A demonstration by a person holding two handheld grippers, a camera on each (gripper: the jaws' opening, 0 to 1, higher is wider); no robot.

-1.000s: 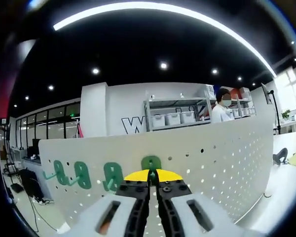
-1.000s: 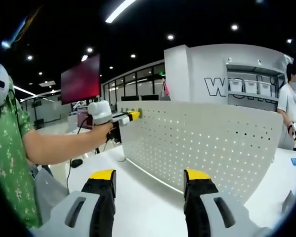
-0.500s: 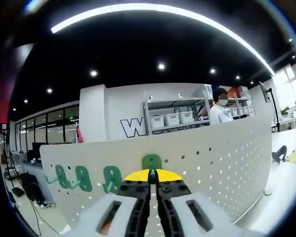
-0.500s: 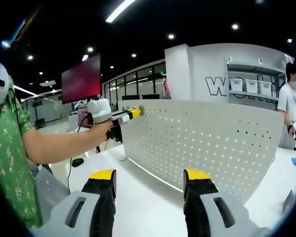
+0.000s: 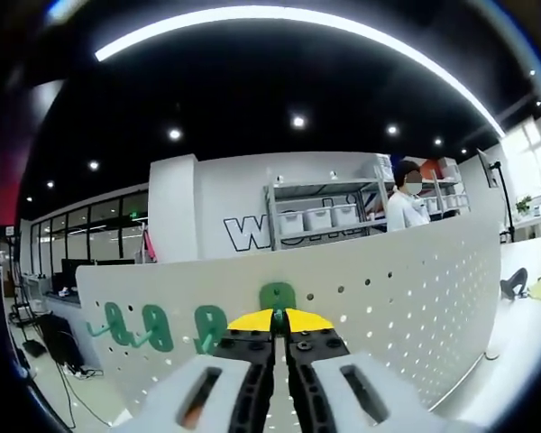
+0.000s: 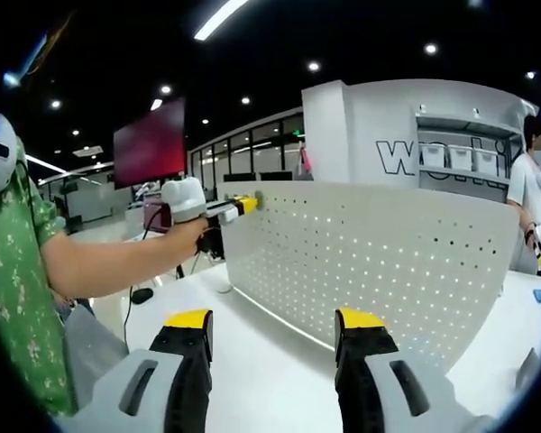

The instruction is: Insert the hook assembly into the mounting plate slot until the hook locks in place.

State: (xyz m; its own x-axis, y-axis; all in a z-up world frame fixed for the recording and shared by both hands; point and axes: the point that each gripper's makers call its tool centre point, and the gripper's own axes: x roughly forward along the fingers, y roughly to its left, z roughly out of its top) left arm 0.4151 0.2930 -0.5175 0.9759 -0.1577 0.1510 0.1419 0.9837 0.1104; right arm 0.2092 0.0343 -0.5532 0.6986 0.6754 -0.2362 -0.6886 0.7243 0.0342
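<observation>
two grippers are at work, each with grey bodies, black jaws and yellow tips. in the left gripper view the left gripper [image 5: 278, 317] has its jaws clenched on a green hook [image 5: 277, 296], a flat, rounded plastic piece whose top stands just above the yellow tips, pressed against the white pegboard [image 5: 406, 289]. the board is a thin, smooth upright panel dotted with rows of small round holes and looks curved through the lens. left of the held piece, three more green hooks hang on the same face in a row: one [image 5: 209, 326], a second [image 5: 157, 327] and a third [image 5: 114, 321], making four green hooks in all; slim prongs stick out from these. in the right gripper view the right gripper [image 6: 272, 328] has its jaws released and wide apart with nothing between them, above a white table [image 6: 270, 370] on which the board stands. the left gripper [image 6: 245, 205] shows here too, held in a person's hand [image 6: 191, 236] at the board's top left corner, with a bare forearm and a green patterned sleeve [image 6: 18, 271]. farther off stand a metal shelf [image 5: 325, 212] with pale bins and a person in a white top [image 6: 530, 203], under a dark ceiling with spot lights.
</observation>
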